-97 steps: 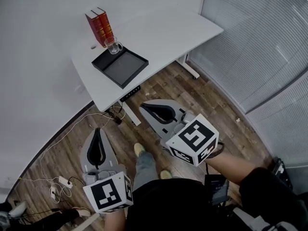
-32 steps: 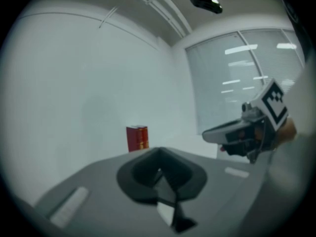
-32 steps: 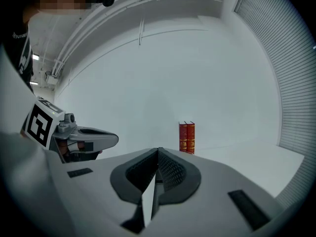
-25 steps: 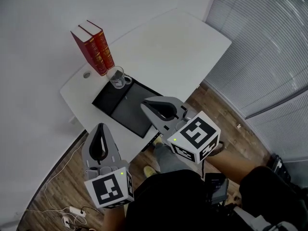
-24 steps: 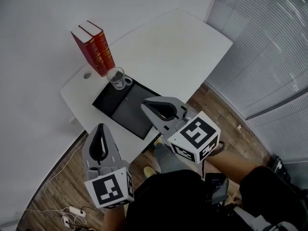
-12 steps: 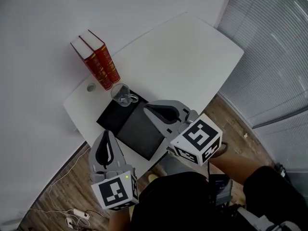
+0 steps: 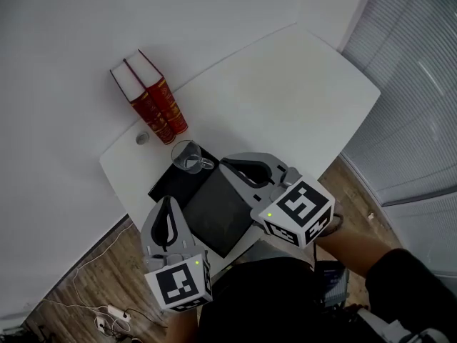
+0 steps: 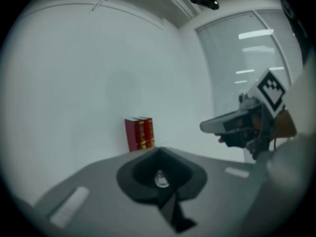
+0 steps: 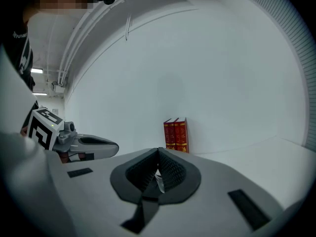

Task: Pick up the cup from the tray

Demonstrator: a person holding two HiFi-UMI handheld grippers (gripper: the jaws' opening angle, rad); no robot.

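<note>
Head view | right gripper [image 7: 227,165] hides part of tray [image 7: 214,216] | cup [image 7: 188,156] visible | left gripper [image 7: 170,202], right gripper closed, empty

Your cup [image 7: 187,156] is clear glass, upright, its handle turned toward 4 o'clock. It stands at the 12 o'clock corner of the shallow black tray [image 7: 211,207], set askew on the white worktop [image 7: 285,98].

Two books [image 7: 153,102] red, gold-banded | tray [image 7: 214,213] black | cup [image 7: 188,156] clear glass | table [image 7: 300,91] white | far-left wall [image 7: 57,48] pale grey | right blinds [image 7: 421,84] grey-striped | near-left floor [image 7: 86,284] brown wood-grain
</note>
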